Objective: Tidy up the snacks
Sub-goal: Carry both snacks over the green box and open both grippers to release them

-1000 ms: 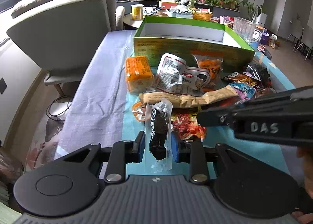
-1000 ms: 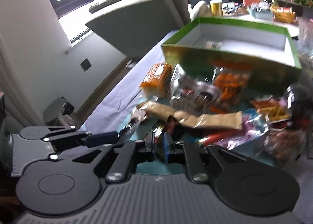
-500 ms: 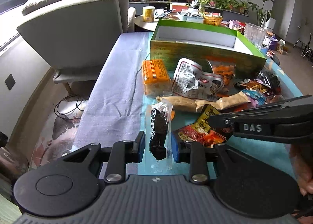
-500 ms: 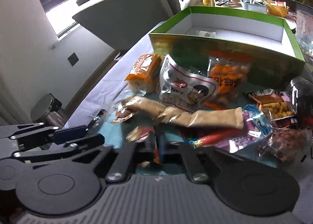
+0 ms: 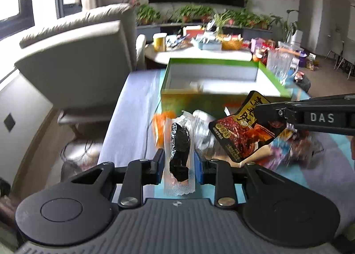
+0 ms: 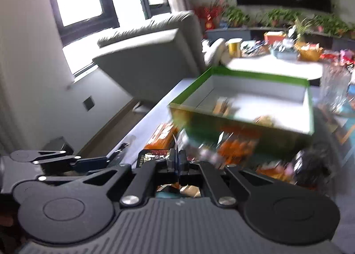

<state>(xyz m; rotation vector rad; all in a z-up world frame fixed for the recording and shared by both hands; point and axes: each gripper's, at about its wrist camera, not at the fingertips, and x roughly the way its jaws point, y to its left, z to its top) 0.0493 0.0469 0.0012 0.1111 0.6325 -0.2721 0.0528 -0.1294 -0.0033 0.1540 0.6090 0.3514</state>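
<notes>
My left gripper is shut on a clear packet with a dark snack inside, held above the table. My right gripper is shut on the edge of a red and black snack pouch, which hangs in the air in the left wrist view; in the right wrist view only a sliver of that pouch shows at the pads. Ahead stands the open green box with a white inside. Several other snack packets lie blurred on the table in front of it.
A grey armchair stands left of the table with its lilac cloth. Behind the box sit a round white table with clutter and a glass jug. The left gripper shows at the left of the right wrist view.
Both grippers have risen from the table. The right gripper closed on the red and black pouch and lifted it off the pile. The left one kept its hold on the dark snack packet.
</notes>
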